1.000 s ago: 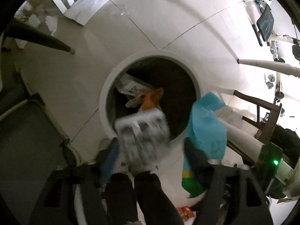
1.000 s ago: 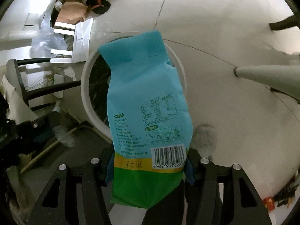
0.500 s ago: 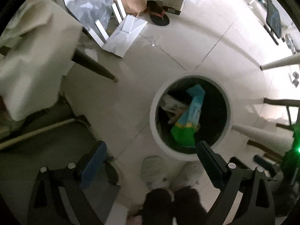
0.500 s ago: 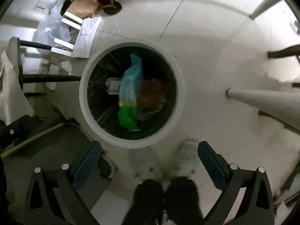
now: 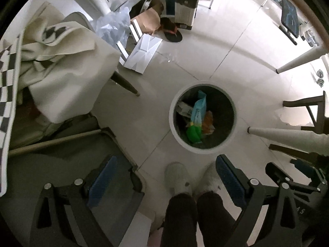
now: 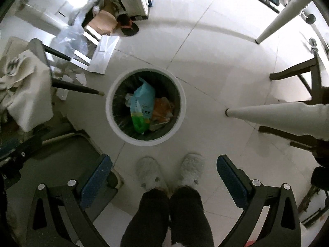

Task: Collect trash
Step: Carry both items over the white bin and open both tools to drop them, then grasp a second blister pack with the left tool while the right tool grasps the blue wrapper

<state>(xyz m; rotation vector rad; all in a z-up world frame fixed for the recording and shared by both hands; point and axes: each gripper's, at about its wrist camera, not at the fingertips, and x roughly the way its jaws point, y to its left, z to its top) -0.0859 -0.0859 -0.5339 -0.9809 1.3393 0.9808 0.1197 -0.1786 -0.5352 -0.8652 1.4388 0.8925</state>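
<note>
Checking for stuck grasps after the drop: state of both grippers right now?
Left gripper: open, holding nothing.
Right gripper: open, holding nothing; the blue-and-green plastic snack bag lies in the round white trash bin.

The left tool point(image 5: 165, 175) points straight down, its two blue-padded fingers point(image 5: 101, 178) spread wide with nothing between them. The right tool point(image 6: 164, 173) points down likewise, fingers point(image 6: 230, 178) wide apart and empty. The person's legs point(image 6: 168, 216) and slippered feet point(image 6: 151, 174) show below both.

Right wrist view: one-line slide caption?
Open right tongs above the white bin, blue-green bag lying inside.
</note>
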